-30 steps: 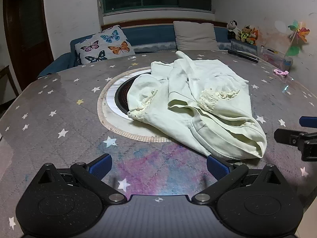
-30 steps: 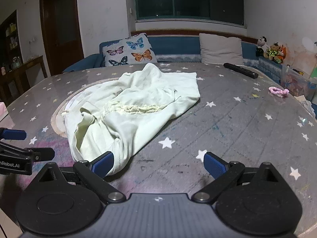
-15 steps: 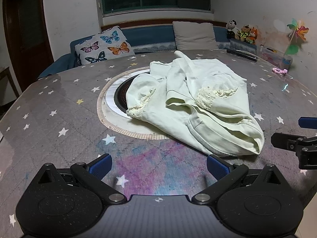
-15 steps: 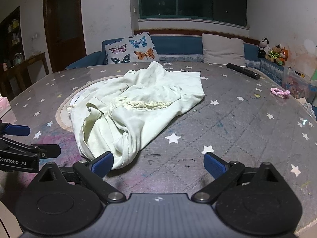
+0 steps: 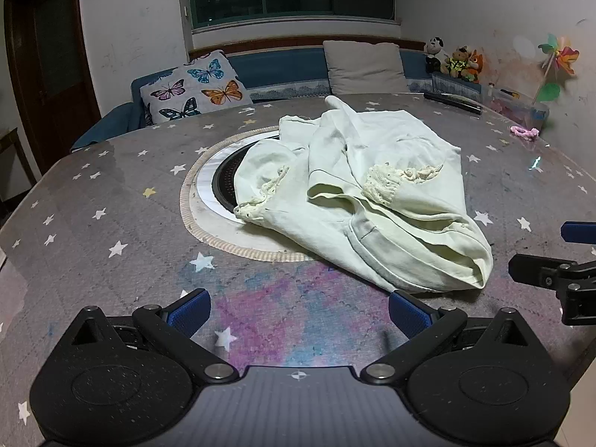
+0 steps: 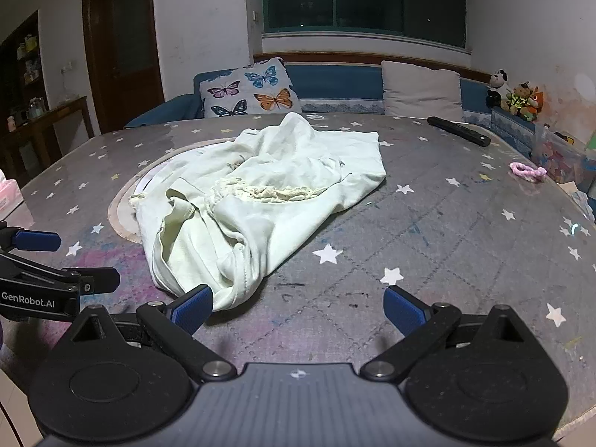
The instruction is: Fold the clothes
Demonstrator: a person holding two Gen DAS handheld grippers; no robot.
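Observation:
A pale green pair of ripped pants (image 5: pixel 376 190) lies crumpled on the star-patterned table (image 5: pixel 111 201), partly over a round inset in the table (image 5: pixel 208 193). It also shows in the right wrist view (image 6: pixel 260 201). My left gripper (image 5: pixel 298 313) is open and empty, just short of the pants' near edge. My right gripper (image 6: pixel 298 309) is open and empty, its left fingertip (image 6: pixel 193 309) close to the waistband end. Each gripper shows at the edge of the other's view.
A black remote (image 6: pixel 458 130) and a pink hair tie (image 6: pixel 527 171) lie on the table at the far right. A clear box of small items (image 6: pixel 562 160) stands at the right edge. A sofa with a butterfly pillow (image 5: pixel 193 89) is behind the table.
Both grippers have drawn back and risen slightly, so the pants sit a little farther from the fingertips. The pants have not moved.

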